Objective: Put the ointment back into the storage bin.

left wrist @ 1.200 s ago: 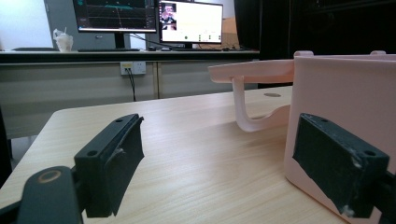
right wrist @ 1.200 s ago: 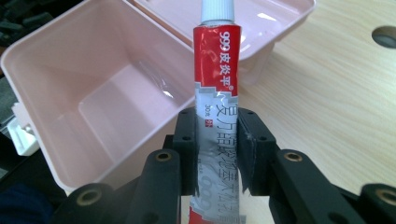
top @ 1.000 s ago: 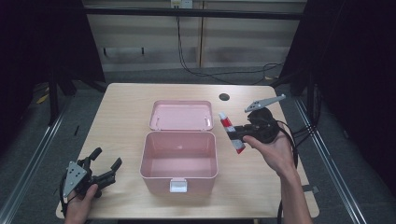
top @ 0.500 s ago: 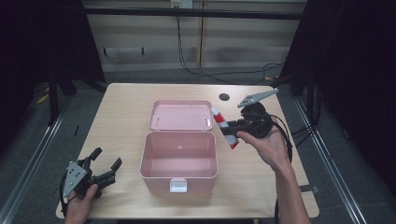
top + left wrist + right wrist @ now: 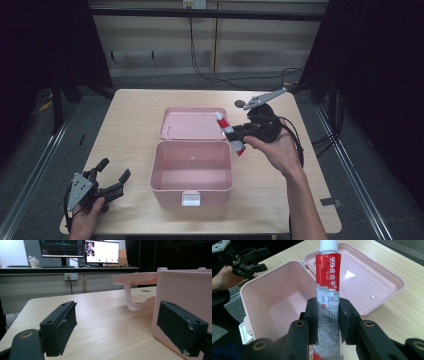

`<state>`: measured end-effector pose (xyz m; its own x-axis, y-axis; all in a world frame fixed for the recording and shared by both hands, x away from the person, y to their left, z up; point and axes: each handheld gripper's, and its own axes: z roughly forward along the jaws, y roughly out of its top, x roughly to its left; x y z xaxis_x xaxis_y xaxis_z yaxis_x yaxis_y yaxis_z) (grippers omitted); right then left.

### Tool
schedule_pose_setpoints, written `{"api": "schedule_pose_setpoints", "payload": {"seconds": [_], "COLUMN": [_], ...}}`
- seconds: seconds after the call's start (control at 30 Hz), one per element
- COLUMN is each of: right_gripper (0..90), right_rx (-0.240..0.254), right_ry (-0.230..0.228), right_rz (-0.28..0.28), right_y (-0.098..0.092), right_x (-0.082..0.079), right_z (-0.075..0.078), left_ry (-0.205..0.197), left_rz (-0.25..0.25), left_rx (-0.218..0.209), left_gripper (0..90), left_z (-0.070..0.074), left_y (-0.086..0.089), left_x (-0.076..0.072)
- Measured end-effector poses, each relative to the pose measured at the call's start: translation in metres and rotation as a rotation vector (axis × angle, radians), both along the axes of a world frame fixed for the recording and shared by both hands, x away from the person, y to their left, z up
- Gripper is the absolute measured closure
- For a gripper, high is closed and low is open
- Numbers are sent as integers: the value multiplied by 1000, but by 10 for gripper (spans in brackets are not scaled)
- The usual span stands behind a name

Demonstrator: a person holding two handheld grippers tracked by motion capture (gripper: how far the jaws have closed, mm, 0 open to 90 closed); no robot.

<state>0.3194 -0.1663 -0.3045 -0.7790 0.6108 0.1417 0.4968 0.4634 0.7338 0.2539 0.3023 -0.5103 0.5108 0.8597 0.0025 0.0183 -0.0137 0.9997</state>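
The right gripper (image 5: pixel 239 134), right of centre in the high view, is clamping a red-and-silver tube (image 5: pixel 328 292) with a white cap, its jaws pressing both sides of the lower body. The tube is hanging above the near right corner of the open pink box (image 5: pixel 192 170), whose lid (image 5: pixel 192 122) is lying flat behind it. The box is looking empty, so the pickup is done and lowering and letting go are remaining. The left gripper (image 5: pixel 111 178), lower left, is resting with jaws spread, grasping nothing
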Motion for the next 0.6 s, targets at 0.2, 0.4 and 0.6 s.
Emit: {"api": "schedule_pose_setpoints", "payload": {"seconds": [0.2, 0.4, 0.6], "right_gripper": [715, 715, 715], "right_rx": [-15, -38, -81], "right_ry": [-15, -19, -24], "right_rz": [28, 73, 114], "right_y": [10, 29, 44], "right_x": [3, 9, 14], "right_z": [5, 7, 6], "left_ry": [0, 0, 0], "left_rz": [1, 1, 0], "left_rx": [3, 3, 3], "left_gripper": [157, 157, 157], "left_z": [0, 0, 0], "left_y": [0, 0, 0], "left_x": [0, 0, 0]}}
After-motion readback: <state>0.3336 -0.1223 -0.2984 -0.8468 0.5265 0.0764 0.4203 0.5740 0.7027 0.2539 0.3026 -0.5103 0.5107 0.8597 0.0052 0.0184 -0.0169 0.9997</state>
